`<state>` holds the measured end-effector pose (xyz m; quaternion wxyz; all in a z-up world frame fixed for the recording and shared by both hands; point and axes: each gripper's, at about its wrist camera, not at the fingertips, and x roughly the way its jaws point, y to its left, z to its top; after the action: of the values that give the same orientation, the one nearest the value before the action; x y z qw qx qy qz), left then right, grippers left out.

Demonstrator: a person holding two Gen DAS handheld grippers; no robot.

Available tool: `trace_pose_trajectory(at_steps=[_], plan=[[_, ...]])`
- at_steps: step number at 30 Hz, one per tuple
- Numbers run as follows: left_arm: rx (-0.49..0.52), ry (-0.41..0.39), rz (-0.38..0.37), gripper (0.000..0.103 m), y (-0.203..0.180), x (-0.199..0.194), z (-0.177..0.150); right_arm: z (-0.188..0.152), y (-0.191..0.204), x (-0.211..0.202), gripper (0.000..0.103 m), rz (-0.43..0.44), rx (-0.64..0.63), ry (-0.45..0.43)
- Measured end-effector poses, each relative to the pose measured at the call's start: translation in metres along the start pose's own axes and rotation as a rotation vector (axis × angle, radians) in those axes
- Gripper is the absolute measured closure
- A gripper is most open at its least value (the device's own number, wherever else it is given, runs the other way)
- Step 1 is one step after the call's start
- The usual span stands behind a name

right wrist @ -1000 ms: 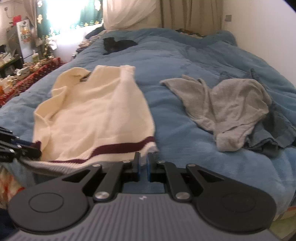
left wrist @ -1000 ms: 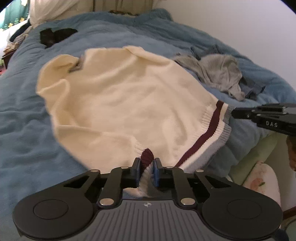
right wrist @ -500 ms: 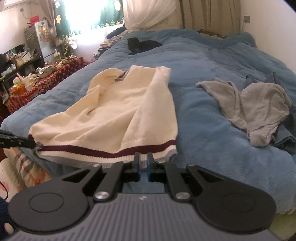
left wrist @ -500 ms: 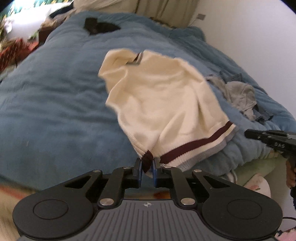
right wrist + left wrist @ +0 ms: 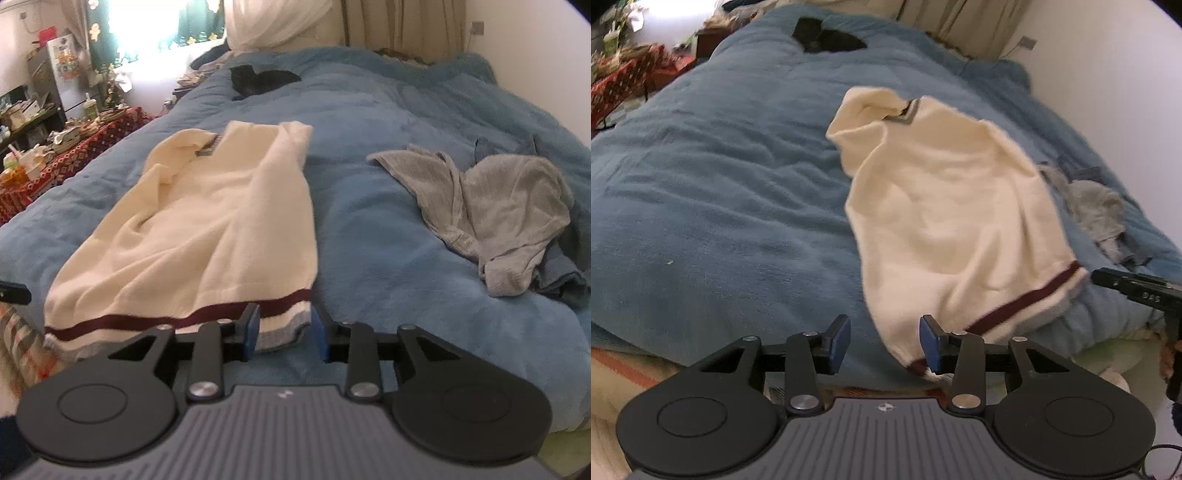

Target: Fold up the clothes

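Observation:
A cream sweater (image 5: 953, 206) (image 5: 207, 229) with a maroon-striped hem lies lengthwise on the blue blanket (image 5: 720, 184) (image 5: 369, 206), hem toward me. My left gripper (image 5: 884, 341) is opening; the hem's left corner lies loose by its right pad, with no pad pressing on it. My right gripper (image 5: 284, 332) is opening too, and the hem's right corner rests between its blue pads, free of them. The right gripper's tip (image 5: 1134, 288) shows at the right edge of the left wrist view.
A crumpled grey garment (image 5: 491, 214) (image 5: 1097, 210) lies right of the sweater over a darker blue piece. A black item (image 5: 262, 77) sits at the far end of the bed. A cluttered table with a red cloth (image 5: 44, 166) stands left of the bed; a wall runs along the right.
Both grippers were shut on the hem corners; both have now opened and let the hem go. The sweater was pulled flat and now lies stretched out on the blanket.

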<state>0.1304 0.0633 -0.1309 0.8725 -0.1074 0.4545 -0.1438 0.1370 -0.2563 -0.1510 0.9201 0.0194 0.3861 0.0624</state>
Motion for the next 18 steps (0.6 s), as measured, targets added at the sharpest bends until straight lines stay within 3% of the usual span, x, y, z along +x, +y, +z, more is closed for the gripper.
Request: trace_pose_trajectory(at_steps=[7, 8, 9, 10, 18], plan=[[-0.016, 0.047, 0.019, 0.065, 0.001, 0.038, 0.007, 0.005, -0.005, 0.032, 0.067, -0.013, -0.011, 0.047], [-0.018, 0.042, 0.011, 0.069, 0.000, 0.040, 0.008, 0.005, -0.004, 0.034, 0.082, -0.014, -0.016, 0.051], [-0.018, 0.038, 0.003, 0.091, -0.002, 0.041, 0.008, 0.005, -0.002, 0.035, 0.096, -0.013, -0.027, 0.054], [-0.023, 0.030, -0.001, 0.098, -0.003, 0.041, 0.009, 0.004, 0.000, 0.034, 0.096, -0.012, -0.035, 0.052], [-0.018, -0.146, 0.019, 0.099, -0.010, 0.000, 0.022, -0.001, 0.011, -0.008, 0.097, 0.020, -0.028, 0.000]])
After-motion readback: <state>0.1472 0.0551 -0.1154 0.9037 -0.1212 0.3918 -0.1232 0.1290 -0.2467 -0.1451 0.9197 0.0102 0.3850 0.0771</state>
